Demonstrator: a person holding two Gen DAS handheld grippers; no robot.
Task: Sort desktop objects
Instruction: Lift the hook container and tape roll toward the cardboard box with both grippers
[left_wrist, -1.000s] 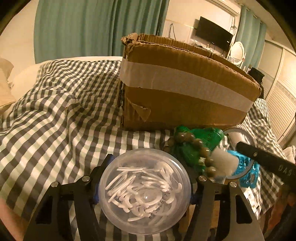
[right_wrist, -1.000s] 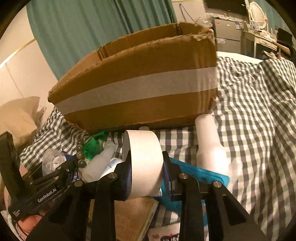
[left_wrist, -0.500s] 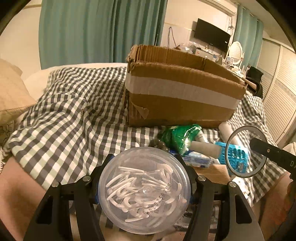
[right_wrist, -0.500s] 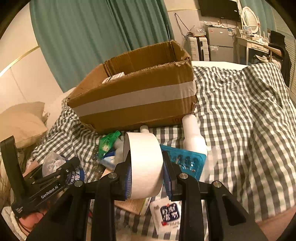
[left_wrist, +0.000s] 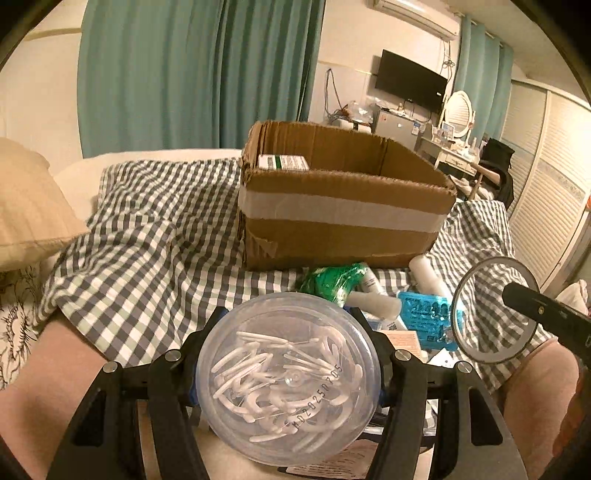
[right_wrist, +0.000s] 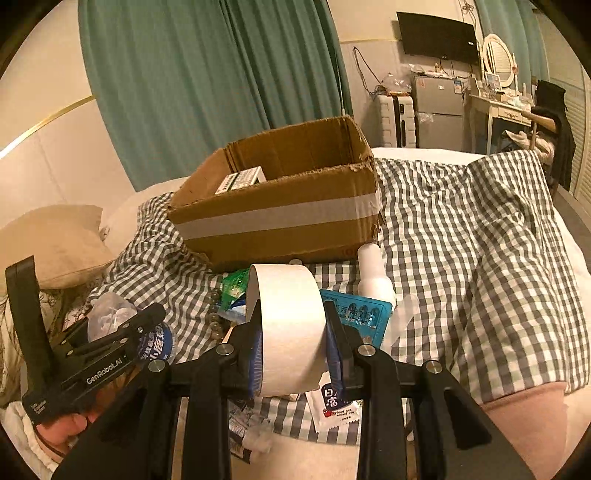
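Observation:
My left gripper (left_wrist: 288, 373) is shut on a clear round tub (left_wrist: 289, 374) full of white floss picks, held up above the bed. The right gripper (right_wrist: 293, 339) is shut on a roll of white tape (right_wrist: 290, 328), its pads pressing both flat sides. An open cardboard box (left_wrist: 343, 218) with a white tape band stands on the checked blanket ahead, a small carton (left_wrist: 282, 161) inside it. In the left wrist view the tape roll (left_wrist: 493, 310) shows at the right. In the right wrist view the left gripper with the tub (right_wrist: 110, 315) shows at the lower left.
In front of the box lie a green packet (left_wrist: 338, 282), a white bottle (right_wrist: 373, 275), a blue blister pack (right_wrist: 360, 312), brown beads (right_wrist: 214, 314) and paper sachets (right_wrist: 336, 404). A beige pillow (left_wrist: 26, 210) lies at the left. Teal curtains hang behind.
Both grippers have risen and drawn back from the box with their loads. The box now looks smaller and its inside, with the carton, has come into sight.

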